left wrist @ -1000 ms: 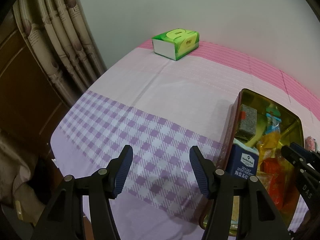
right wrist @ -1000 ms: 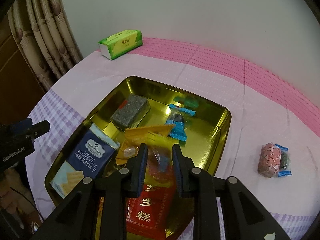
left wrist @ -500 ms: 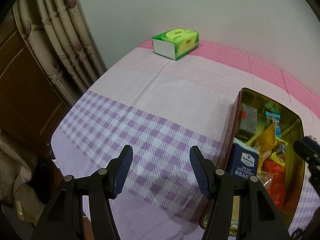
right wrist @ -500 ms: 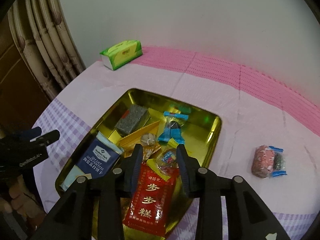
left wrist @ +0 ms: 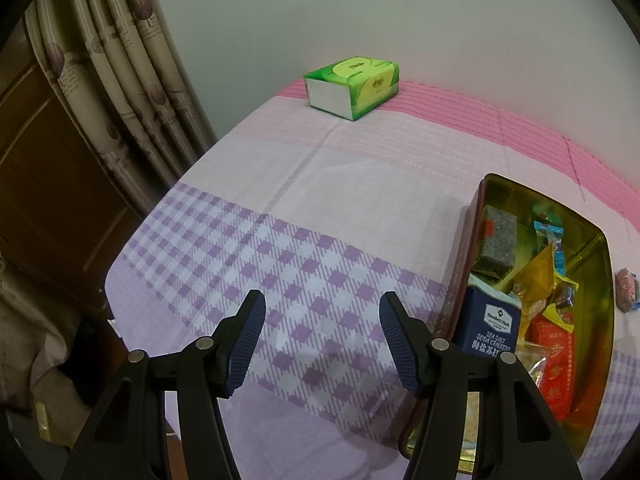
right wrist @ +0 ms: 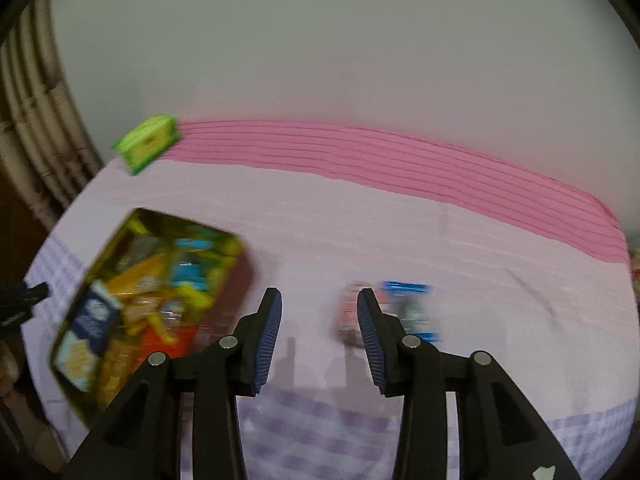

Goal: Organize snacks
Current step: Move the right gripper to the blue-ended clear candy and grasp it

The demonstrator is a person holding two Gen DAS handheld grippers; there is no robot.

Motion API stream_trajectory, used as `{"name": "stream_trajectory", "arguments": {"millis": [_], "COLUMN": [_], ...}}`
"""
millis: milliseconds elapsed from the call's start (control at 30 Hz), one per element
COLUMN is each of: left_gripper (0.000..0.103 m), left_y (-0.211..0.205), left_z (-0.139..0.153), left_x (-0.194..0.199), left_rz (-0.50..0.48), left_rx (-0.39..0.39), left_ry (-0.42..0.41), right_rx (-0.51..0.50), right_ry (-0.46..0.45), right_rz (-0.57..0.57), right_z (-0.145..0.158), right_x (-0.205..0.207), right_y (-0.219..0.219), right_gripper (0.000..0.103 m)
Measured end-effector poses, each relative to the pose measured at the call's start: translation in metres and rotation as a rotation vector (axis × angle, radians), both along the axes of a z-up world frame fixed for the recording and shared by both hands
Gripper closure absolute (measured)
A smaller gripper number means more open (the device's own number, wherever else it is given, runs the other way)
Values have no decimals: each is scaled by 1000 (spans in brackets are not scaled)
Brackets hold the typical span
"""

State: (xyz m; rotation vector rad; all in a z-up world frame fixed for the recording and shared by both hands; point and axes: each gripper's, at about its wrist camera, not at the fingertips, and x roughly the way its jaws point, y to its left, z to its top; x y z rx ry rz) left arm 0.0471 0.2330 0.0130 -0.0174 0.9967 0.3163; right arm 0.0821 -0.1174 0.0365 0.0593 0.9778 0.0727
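A gold tin tray (left wrist: 476, 240) holds several snacks: a blue cracker box (left wrist: 494, 326), a grey block (left wrist: 496, 242) and a red packet (left wrist: 556, 368). The right wrist view is blurred; the tray (right wrist: 244, 276) lies at its lower left. One pink and blue snack packet (right wrist: 404, 312) lies loose on the cloth right of the tray, partly behind my right finger. My right gripper (right wrist: 319, 300) hovers over bare cloth just left of that packet, its jaws opening with nothing between them. My left gripper (left wrist: 321, 304) stands open and empty over the purple checks, left of the tray.
A green tissue box (left wrist: 352, 82) sits at the back of the table by the wall. Patterned curtains (left wrist: 120, 80) and a dark wooden panel flank the table's left edge. The pink and purple tablecloth stretches between the tissue box and the tray.
My right gripper swung right, from over the snacks in the tray to the cloth beside the loose packet, and its jaws widened. It left the left wrist view. The left gripper kept still.
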Motion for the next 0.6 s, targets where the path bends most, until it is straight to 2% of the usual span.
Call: {"name": "stream_trajectory", "arguments": {"millis": [233, 600], "left_gripper": [43, 39], "left_y": [3, 5], "left_z": [1, 7], "left_x": [-1, -2], "left_rz": [-1, -7], "left_rx": [8, 35], "left_ry": [-14, -70], "right_rx": [2, 4], "right_ry": [53, 117], "right_rz": [-71, -68], "right_z": [-23, -68], "right_x": [9, 31], "right_y": [-46, -53], "right_gripper": [64, 64]}}
